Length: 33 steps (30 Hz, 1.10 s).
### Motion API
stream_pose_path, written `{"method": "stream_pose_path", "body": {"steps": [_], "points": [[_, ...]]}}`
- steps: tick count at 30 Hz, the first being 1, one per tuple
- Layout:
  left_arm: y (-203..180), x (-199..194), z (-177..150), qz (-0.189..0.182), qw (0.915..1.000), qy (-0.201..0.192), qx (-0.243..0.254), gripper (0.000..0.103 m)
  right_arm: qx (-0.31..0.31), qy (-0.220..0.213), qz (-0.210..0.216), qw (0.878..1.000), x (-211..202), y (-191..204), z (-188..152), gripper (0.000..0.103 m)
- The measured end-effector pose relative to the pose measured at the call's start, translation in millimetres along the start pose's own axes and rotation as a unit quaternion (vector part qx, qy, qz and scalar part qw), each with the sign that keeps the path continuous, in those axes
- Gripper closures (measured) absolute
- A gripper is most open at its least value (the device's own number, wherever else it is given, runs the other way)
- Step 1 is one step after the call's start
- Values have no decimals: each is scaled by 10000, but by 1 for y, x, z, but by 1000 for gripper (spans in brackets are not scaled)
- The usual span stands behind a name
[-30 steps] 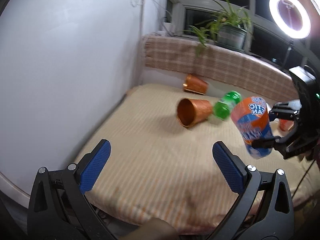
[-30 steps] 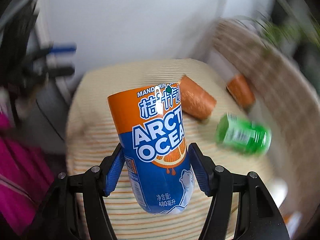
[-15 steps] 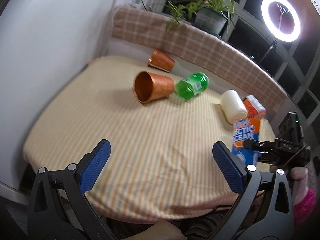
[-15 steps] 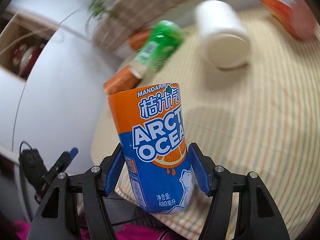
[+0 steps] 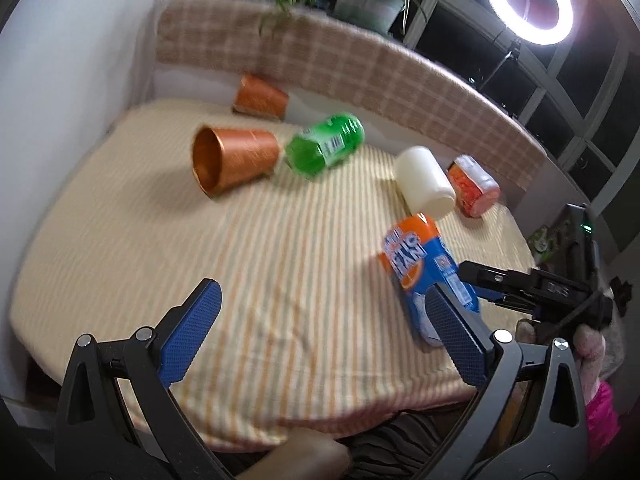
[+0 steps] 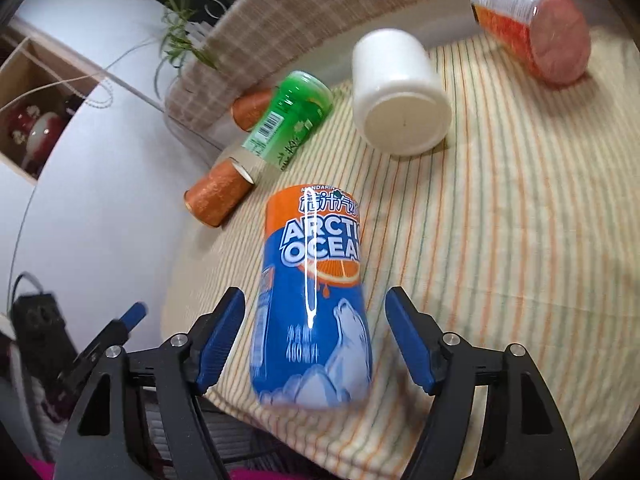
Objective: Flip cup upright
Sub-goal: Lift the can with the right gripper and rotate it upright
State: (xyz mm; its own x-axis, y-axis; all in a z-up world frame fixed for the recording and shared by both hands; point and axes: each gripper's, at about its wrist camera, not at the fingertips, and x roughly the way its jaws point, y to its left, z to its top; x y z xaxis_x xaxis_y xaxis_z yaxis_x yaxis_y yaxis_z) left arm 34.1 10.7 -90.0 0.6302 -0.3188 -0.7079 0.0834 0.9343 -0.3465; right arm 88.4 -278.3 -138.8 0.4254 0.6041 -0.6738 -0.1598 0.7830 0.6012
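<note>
An orange-and-blue "Arctic Ocean" cup (image 6: 316, 300) stands on the striped cloth near the front edge, between the fingers of my right gripper (image 6: 316, 336), which is open with a gap on each side. It also shows in the left wrist view (image 5: 424, 272), leaning slightly. My left gripper (image 5: 324, 332) is open and empty above the cloth's front edge. A copper cup (image 5: 232, 160) lies on its side at the far left, mouth toward me. A second copper cup (image 5: 260, 98) lies behind it.
A green cup (image 5: 326, 144), a white cup (image 5: 424, 182) and an orange-labelled cup (image 5: 472, 186) lie on their sides on the cloth (image 5: 200, 248). A checked backrest (image 5: 360, 68) runs behind, a white wall (image 5: 60, 60) at left. A ring light (image 5: 528, 0) stands at back right.
My right gripper has let go of the Arctic Ocean cup, which now stands on the cloth; the jaws have opened. The left gripper's view has shifted slightly.
</note>
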Motion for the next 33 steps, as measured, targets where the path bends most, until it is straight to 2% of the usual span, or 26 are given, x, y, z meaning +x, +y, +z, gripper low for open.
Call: {"method": "stream_pose_path", "body": {"steps": [4,8,12,14,23,24,26,33], "points": [[-6,27,2,-317,9979,462,-330,0,-303,-257,-145,9991,-27,5,-13,30],[-18,46,9,-582,9943,641,-628,0,-627,-600,-671,9940,-55,8,-32,30],[-35,68,22,-989,9858,943,-976,0,-707,-949,-1129,9865,-74,5,-46,30],[-39,80,28,-1099,9810,1115,-1147,0,-595,-1067,-1213,9851,-84,-1,-52,30],[-50,129,33,-1173,9640,1706,-1671,10,-373,-1236,-1312,9829,-99,-19,-65,30],[-51,132,33,-1151,9643,1711,-1663,10,-365,-1245,-1317,9828,-99,-20,-65,30],[-53,135,32,-1082,9661,1699,-1617,20,-364,-1248,-1316,9827,-99,-21,-66,30],[-60,149,31,-1016,9661,1791,-1555,24,-397,-1288,-1415,9807,-100,-23,-69,30]]}}
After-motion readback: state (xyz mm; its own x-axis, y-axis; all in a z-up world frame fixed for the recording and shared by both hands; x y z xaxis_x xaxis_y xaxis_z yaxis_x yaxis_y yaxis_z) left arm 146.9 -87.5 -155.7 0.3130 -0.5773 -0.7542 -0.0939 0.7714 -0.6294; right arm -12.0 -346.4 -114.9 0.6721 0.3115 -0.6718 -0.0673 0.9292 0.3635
